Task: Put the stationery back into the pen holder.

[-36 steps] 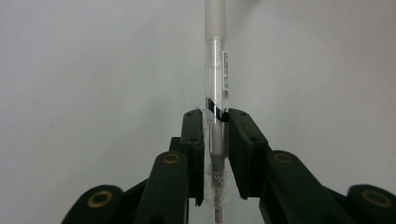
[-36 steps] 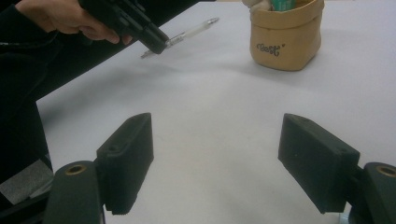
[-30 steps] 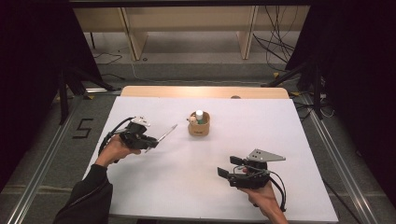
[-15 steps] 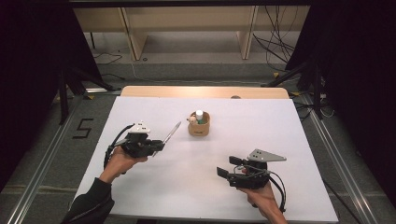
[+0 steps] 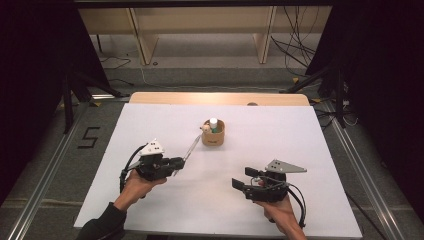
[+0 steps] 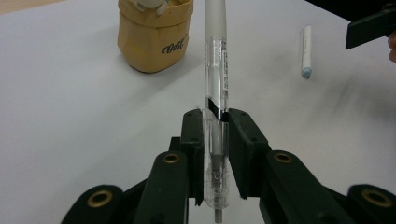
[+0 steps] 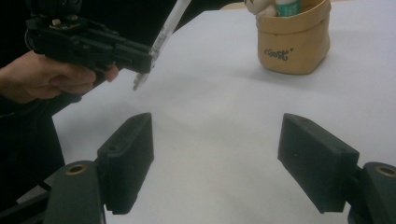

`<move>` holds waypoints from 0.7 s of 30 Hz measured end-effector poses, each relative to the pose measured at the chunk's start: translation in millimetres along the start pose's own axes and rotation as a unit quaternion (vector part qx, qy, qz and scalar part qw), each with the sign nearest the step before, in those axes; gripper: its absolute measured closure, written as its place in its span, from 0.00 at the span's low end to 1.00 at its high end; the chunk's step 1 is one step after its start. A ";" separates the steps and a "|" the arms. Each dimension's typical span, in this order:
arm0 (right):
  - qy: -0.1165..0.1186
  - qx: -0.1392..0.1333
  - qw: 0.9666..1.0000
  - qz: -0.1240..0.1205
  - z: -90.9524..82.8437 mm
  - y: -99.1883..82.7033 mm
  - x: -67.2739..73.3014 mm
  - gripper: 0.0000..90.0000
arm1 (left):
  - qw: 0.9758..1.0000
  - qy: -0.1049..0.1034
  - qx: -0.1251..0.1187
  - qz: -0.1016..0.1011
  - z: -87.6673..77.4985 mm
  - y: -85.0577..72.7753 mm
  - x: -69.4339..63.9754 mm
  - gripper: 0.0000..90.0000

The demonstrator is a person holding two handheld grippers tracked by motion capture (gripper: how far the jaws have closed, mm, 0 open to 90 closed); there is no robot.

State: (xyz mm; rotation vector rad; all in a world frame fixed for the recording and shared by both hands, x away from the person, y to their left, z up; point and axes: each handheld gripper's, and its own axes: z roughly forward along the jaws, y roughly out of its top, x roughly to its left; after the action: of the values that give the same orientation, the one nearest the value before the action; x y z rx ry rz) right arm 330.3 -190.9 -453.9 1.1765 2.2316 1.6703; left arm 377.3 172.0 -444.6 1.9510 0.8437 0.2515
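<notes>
Left gripper (image 5: 177, 162), pen (image 5: 190, 148) clamped, nearer pouch (image 5: 213, 136)

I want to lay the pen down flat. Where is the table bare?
Bare: the table left of the cup, and the stretch right of it to the far edge. Crowded: around the cup, and near the marker by the right gripper.

Tan pouch (image 6: 154, 39), dark script logo. Beside it, pen (image 6: 215, 79): clear barrel, white cap. Black gripper pads (image 7: 128, 161); white table (image 5: 150, 125).
</notes>
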 end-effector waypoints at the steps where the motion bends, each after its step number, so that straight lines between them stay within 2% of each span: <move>1: 0.000 -0.001 1.000 0.002 0.2 0.0 0.1 0.31 | 1.000 0.001 -0.006 -0.001 0.3 -1.3 -1.3 0.85; 5: -0.003 -0.002 1.000 0.009 0.7 0.2 0.1 0.31 | 1.000 -0.002 -0.015 -0.007 2.2 -5.1 -7.5 0.85; 12: -0.004 -0.010 0.999 0.034 3.3 2.9 0.4 0.31 | 1.000 -0.007 -0.025 -0.006 4.9 -7.9 -18.1 0.85; 21: 0.015 -0.021 0.997 0.073 13.8 6.7 0.8 0.33 | 1.000 -0.019 -0.022 -0.007 9.3 -13.0 -28.2 0.85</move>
State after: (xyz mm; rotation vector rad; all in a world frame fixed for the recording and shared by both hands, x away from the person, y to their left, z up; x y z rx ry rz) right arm 340.2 -179.3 -453.2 1.3410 2.1645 1.7898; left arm 355.1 151.0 -455.7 1.9025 0.8203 0.2220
